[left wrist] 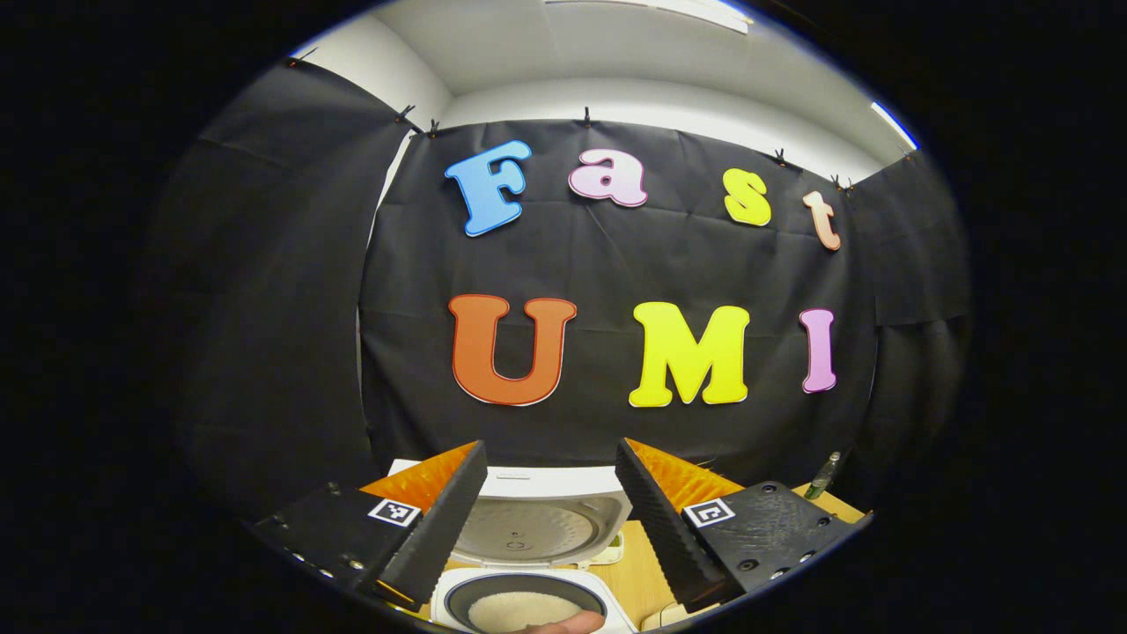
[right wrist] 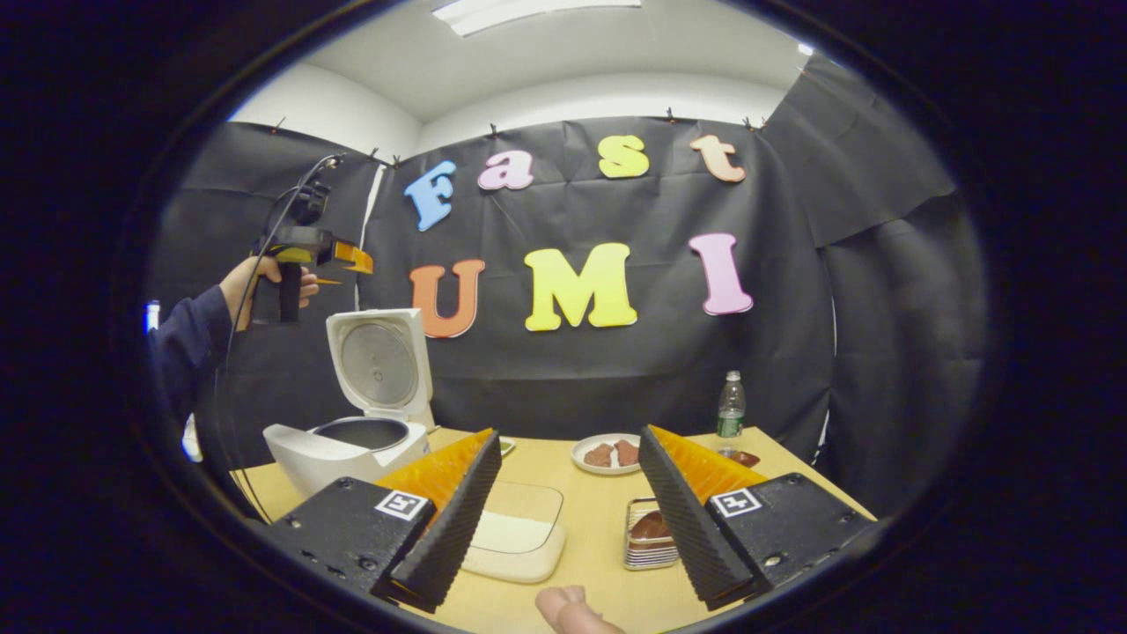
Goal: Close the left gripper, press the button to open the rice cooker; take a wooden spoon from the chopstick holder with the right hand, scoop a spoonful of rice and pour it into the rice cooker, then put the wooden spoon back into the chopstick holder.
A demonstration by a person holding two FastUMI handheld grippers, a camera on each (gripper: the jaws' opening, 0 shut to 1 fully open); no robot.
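Rice cooker (right wrist: 352, 440) lid up, rice inside; no readable labels.

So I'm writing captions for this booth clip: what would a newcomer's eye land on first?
Probably the white rice cooker at the table's left end, its lid standing wide open and rice visible in the pot. Next, the left gripper, held up high above the cooker by a hand in a dark sleeve.
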